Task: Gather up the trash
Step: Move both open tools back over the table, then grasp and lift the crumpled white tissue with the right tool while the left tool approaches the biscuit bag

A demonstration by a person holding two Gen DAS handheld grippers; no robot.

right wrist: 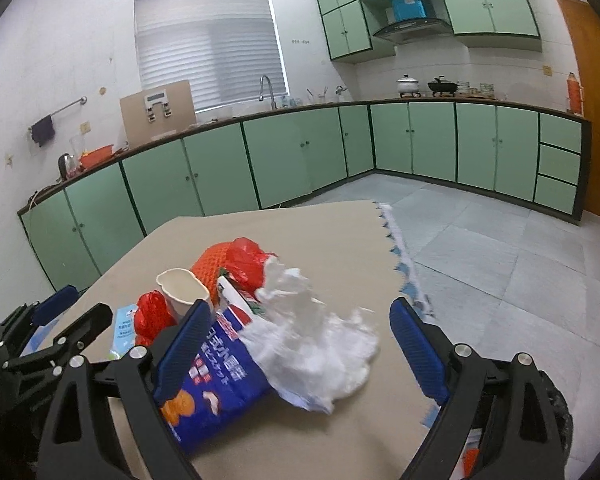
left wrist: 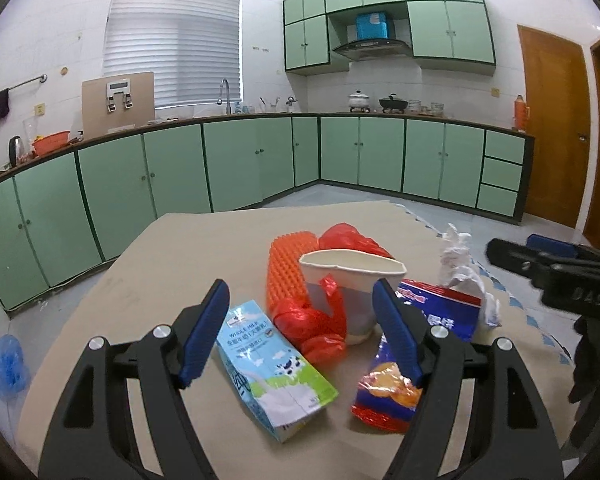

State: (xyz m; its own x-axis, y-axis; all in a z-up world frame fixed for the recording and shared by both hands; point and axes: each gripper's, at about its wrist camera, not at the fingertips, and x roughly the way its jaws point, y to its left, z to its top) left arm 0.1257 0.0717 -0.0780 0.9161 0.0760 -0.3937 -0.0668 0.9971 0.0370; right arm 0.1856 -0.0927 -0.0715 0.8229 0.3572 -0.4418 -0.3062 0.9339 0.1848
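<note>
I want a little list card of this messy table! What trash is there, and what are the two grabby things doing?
place: beige table in a kitchen with green cabinets
trash 1: blue and green milk carton, lying flat
trash 2: white paper cup, upright
trash 3: crumpled red plastic bag, beside the cup
trash 4: blue snack bag, lying flat
trash 5: crumpled white tissue, on the snack bag
trash 6: orange bumpy foam sheet
left tool: open, holding nothing
right tool: open, around the tissue, not gripping
</note>
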